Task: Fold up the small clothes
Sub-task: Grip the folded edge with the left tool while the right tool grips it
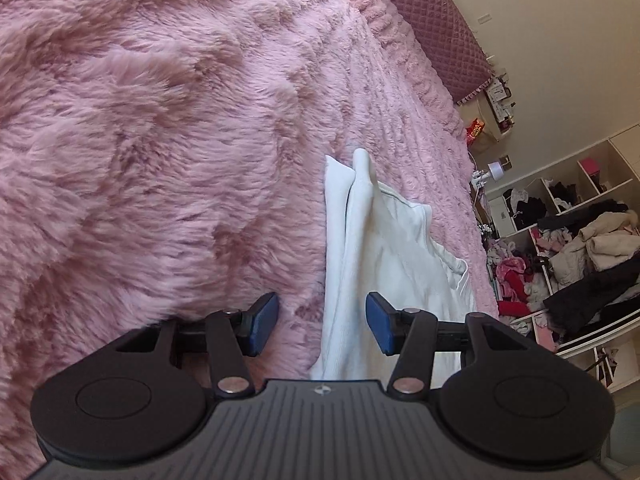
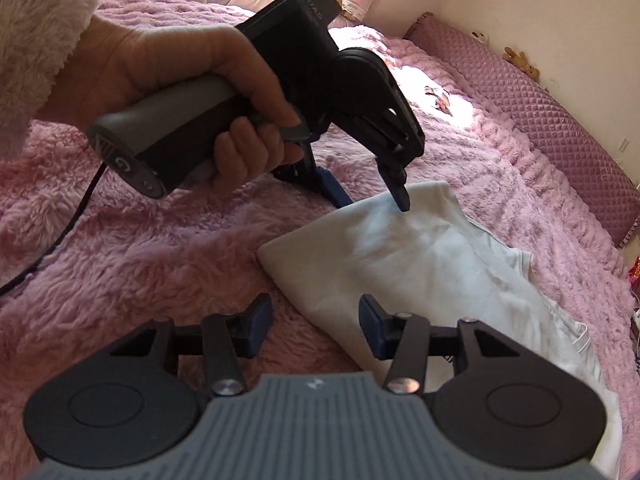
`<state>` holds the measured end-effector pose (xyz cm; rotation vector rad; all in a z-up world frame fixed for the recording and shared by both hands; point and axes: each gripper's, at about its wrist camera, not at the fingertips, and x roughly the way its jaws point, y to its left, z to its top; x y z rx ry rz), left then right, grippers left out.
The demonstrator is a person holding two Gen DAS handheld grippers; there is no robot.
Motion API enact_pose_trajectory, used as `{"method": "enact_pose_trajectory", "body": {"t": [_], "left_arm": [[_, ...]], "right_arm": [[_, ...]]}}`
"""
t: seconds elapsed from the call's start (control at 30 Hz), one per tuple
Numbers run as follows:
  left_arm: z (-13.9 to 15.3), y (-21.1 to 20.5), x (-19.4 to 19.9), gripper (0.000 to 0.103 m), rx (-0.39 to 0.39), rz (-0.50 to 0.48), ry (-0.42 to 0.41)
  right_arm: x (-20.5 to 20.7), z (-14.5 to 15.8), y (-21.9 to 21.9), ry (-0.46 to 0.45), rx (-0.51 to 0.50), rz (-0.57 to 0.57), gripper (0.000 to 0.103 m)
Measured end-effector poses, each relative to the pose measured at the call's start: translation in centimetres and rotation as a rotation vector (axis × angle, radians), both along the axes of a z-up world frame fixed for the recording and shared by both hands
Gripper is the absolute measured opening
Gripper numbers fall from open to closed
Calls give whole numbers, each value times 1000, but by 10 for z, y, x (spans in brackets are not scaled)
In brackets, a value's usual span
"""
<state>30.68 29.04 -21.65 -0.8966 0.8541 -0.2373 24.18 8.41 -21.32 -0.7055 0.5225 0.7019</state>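
White garment (image 2: 404,248) is lying on the pink plush blanket (image 2: 160,248), partly folded: in the right wrist view it's showing a smooth doubled-over flap w/ a clean folded edge facing the camera, and looser layers w/ a seam trailing off toward the right edge of frame. Left wrist view (image 1: 372,248) is showing the same cloth side-on, as a long strip w/ a raised ridge of fabric standing up near its far end, which the right view isn't giving. Only the right view is showing the left gripper (image 2: 372,196) from outside, held in the person's left hand (image 2: 180,80) w/ a fuzzy cuff at the wrist; its fingers are spread apart, one tip resting at the garment's far corner, the blue-padded one down on the blanket just beside the cloth edge. From its own cam the left gripper (image 1: 322,322) is sitting w/ jaws released, garment edge running between the pads, nothing pinched. Right gripper (image 2: 314,326) is hovering w/ jaws also released, near folded edge passing between its pads, not gripped. Blanket is spreading wide and bare to the left of the garment in both views. Quilted purple bolster (image 2: 560,128) is lining the wall side; only the left view is showing shelves (image 1: 568,240) piled w/ clothes past the bed edge.
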Motion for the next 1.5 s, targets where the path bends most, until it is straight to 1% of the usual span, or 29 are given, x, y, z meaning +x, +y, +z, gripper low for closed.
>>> {"method": "enact_pose_trajectory", "body": {"t": [0.13,0.27,0.37,0.47,0.63,0.67,0.7,0.73,0.77,0.8,0.83,0.87,0.93,1.03,1.13,1.23,1.33,1.4,1.5], "left_arm": [[-5,-3,23,59,-32,-10,1],[-8,-7,47,59,-70,-18,1],[-13,-10,69,59,-113,-14,11],[-18,-12,85,59,-150,3,13],[-22,-17,104,59,-151,-3,26],[-21,-17,105,58,-149,-5,27],[-20,-17,107,55,-149,-8,27],[-20,-17,107,46,-151,-13,20],[-19,-16,108,39,-131,-18,24],[-19,-16,108,27,-112,-31,27],[-20,-15,107,23,-108,-39,23],[-21,-14,105,22,-116,-38,16],[-21,-11,100,20,-132,-28,-2],[-15,-13,96,20,-116,-15,-9],[-4,-16,94,18,-144,-1,-22],[13,-20,95,18,-126,-16,-40],[29,-27,97,18,-108,-19,-36],[40,-32,98,17,-116,-23,-42],[59,-49,102,17,-88,-43,-61]], "right_arm": [[1,-9,11,-54,-20,31,45],[13,-8,18,-70,2,18,46],[25,-10,20,-69,24,6,46],[33,-12,23,-77,33,6,47],[40,-15,22,-100,43,7,46],[40,-16,22,-102,45,7,46],[40,-14,21,-104,48,6,46],[41,-13,21,-103,53,5,45],[42,-13,20,-99,58,5,39],[37,-12,20,-90,66,5,36],[33,-12,20,-82,72,2,30],[34,-10,19,-79,77,3,24],[26,-6,15,-72,98,1,18],[28,2,9,-68,132,-17,12],[28,11,4,-75,168,-38,10],[30,22,-2,-69,209,-66,9],[26,34,-11,-79,253,-93,7],[26,43,-18,-77,283,-118,5],[29,58,-37,-80,334,-165,4]]}}
